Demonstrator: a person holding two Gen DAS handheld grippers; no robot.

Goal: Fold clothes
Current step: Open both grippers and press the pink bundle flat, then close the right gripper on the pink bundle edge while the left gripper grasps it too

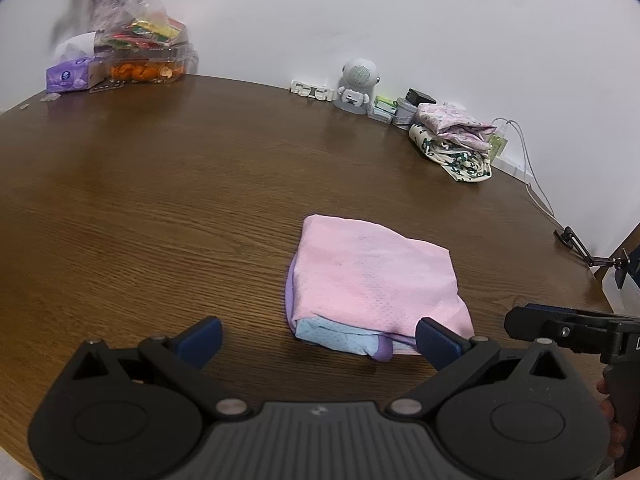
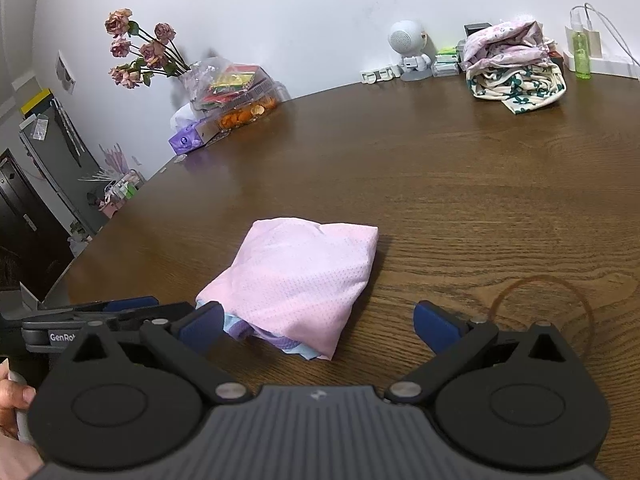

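Nearest in each wrist view, the left tongs (image 1: 318,340) and right tongs (image 2: 318,326) stand wide apart, gripping nothing, low over the wooden worktop (image 1: 160,200). Just ahead, between them, lies the folded pink garment (image 1: 372,280), a compact packet with blue and purple layers showing at its near open edge. It looks light, soft and floppy, likely to slump unless taken at two corners of that near edge. Its long axis seems to run away from the tongs, though distortion makes this uncertain. Far back, a pile of patterned clothes (image 2: 516,64) rests by the wall.
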